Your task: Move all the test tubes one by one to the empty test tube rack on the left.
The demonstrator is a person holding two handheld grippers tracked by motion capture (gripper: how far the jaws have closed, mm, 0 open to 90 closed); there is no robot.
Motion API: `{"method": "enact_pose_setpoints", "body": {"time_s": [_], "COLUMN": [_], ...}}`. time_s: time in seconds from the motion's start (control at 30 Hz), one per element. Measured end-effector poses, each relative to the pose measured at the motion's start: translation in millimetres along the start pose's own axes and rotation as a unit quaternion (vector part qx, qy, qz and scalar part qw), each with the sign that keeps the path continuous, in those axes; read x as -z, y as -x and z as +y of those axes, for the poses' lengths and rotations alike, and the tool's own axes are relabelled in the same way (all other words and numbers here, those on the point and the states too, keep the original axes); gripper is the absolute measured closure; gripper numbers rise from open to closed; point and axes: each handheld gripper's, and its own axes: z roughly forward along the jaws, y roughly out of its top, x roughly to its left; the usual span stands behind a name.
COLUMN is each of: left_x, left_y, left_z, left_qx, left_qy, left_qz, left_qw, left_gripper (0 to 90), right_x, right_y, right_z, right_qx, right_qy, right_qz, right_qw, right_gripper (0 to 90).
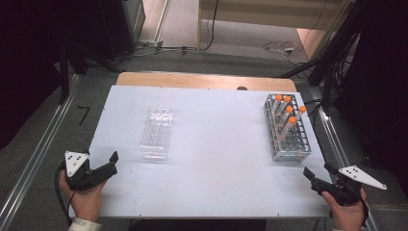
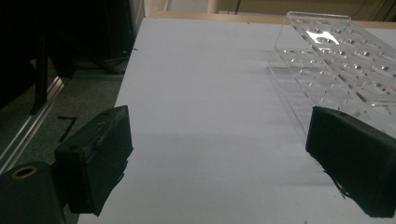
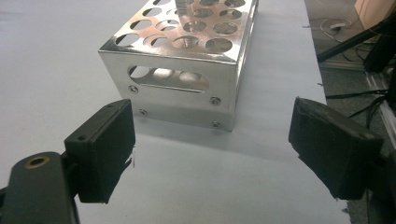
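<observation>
Five orange-capped tubes [image 1: 288,111] in metal rack [image 1: 293,153]

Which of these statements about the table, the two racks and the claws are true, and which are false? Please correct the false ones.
1. The metal rack holds tubes with orange caps. True.
2. The clear plastic rack is full of tubes. False: its holes are empty.
3. The right claw is shut on the metal rack. False: its jaws stand open, short of the rack's near end.
4. The left claw is open with nothing between its jaws. True.
5. The clear rack stands to the right of the metal one in the high view. False: it stands to the left.
</observation>
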Motion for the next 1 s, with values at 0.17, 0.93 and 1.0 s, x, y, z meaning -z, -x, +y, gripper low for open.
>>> {"method": "enact_pose_setpoints", "body": {"time_s": [0.17, 0.93, 1.0], "left_x": [-0.7, -0.9, -0.8], "left_y": [-0.7, 0.3, 0.3], "left_z": [-0.6, -0.7, -0.6], "left_qx": [0.005, 0.009, 0.009], "left_qy": [-0.002, -0.001, -0.002], "left_qz": [-0.003, -0.008, -0.009], "left_qw": [1.0, 0.9999, 0.9999], "left_gripper": [7.2, 7.3, 7.3], "right_x": [-0.8, -9.8, -10.6], "right_y": [-2.7, -17.7, -18.7], "right_z": [1.1, 14.9, 15.4], "right_qx": [0.005, 0.026, 0.027], "right_qy": [0.0, 0.011, 0.009], "right_qz": [-0.005, -0.008, -0.008], "right_qw": [1.0, 0.9996, 0.9996], "right_gripper": [14.1, 16.0, 16.1]}}
